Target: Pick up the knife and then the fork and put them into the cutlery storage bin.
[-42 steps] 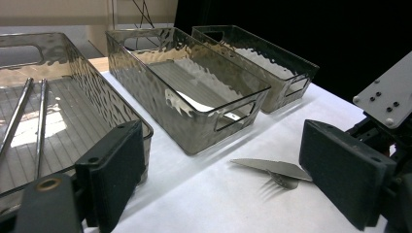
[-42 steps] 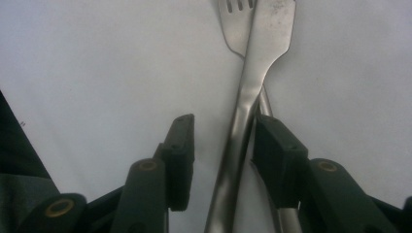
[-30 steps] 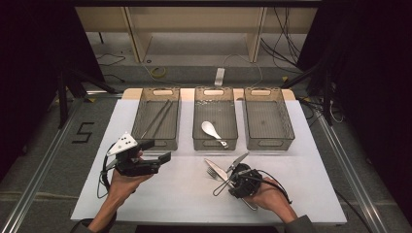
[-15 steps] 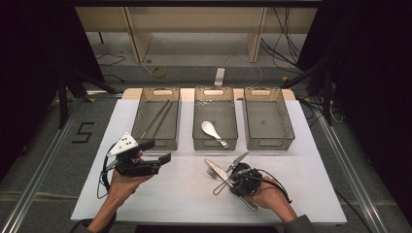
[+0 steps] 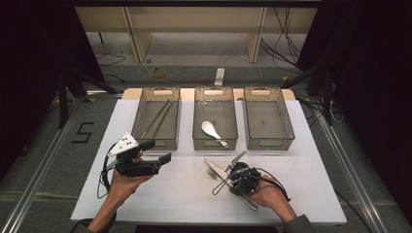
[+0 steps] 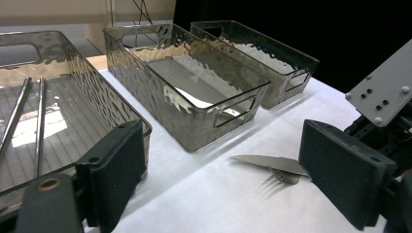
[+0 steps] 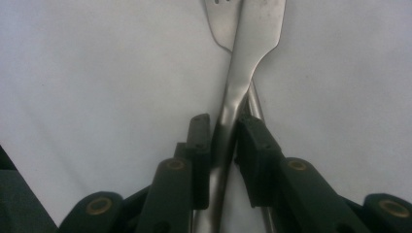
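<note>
The right gripper had just been closing its jaws on a knife lying across a fork on the table, ready for sorting. The left gripper hung wide open, empty.

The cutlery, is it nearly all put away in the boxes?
Partly. Chopsticks lie in the left bin, a white spoon in the middle bin. The right gripper has just been closing around a knife. A fork waits; the right bin is empty.
</note>
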Tool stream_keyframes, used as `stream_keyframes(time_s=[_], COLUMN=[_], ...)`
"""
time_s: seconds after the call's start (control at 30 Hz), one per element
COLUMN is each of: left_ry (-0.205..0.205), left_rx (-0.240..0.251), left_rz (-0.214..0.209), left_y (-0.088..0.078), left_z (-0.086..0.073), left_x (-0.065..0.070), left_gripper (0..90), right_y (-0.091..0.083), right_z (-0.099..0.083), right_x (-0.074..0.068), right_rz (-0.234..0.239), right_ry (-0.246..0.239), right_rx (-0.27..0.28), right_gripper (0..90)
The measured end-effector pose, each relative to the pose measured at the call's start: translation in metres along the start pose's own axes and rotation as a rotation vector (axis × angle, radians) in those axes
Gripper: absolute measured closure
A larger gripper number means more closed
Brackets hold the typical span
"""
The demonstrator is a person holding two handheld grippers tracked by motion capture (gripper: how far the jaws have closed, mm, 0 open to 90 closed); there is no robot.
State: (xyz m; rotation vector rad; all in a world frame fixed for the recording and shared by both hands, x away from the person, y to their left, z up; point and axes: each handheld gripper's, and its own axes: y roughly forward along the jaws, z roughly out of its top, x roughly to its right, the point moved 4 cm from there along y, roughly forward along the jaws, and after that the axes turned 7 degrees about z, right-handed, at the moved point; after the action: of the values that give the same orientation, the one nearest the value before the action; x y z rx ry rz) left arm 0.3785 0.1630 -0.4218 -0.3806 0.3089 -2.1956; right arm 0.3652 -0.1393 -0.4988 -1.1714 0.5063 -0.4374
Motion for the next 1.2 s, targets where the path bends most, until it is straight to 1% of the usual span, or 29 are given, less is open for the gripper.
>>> stream_keyframes(time_s=[0.13,0.33,0.53,0.6,0.67,0.73,0.9,0.97,1.07,1.17,1.2], left_ry=[0.003,0.003,0.006,0.003,0.004,0.005,0.002,0.0,-0.002,-0.006,-0.007], left_rx=[0.0,0.001,0.001,0.003,0.004,0.003,0.008,0.009,0.009,0.011,0.013], left_rz=[-0.002,-0.002,-0.002,-0.001,-0.001,0.0,0.001,0.001,0.001,0.002,0.002], left_y=[0.0,0.0,0.0,0.0,0.0,0.0,-0.001,-0.001,-0.001,-0.001,-0.001], left_z=[0.0,0.0,0.0,0.0,0.001,0.0,0.001,0.001,0.001,0.001,0.001], left_x=[0.001,0.0,0.0,0.0,0.0,0.0,-0.001,-0.001,-0.001,-0.002,-0.002], left_gripper=[16.2,16.2,16.2,16.2,16.2,16.2,16.2,16.2,16.2,16.2,16.2], right_y=[0.0,0.0,-0.001,-0.002,-0.002,-0.003,-0.011,-0.015,-0.021,-0.028,-0.032], right_z=[0.0,0.0,-0.001,-0.001,-0.001,-0.002,-0.001,-0.001,-0.001,-0.001,-0.001], right_x=[0.001,0.0,0.002,0.003,0.004,0.005,0.008,0.009,0.014,0.019,0.021], right_rz=[-0.005,-0.013,0.002,0.01,0.022,0.023,0.031,0.044,0.057,0.058,0.058], right_ry=[0.0,0.0,-0.006,-0.001,0.0,-0.001,-0.002,0.014,0.024,0.033,0.043], right_rx=[0.005,0.006,0.016,0.016,0.03,0.033,0.068,0.095,0.129,0.166,0.182], right_gripper=[80.3,81.0,81.4,81.4,81.5,81.5,81.6,81.6,81.6,81.6,81.6])
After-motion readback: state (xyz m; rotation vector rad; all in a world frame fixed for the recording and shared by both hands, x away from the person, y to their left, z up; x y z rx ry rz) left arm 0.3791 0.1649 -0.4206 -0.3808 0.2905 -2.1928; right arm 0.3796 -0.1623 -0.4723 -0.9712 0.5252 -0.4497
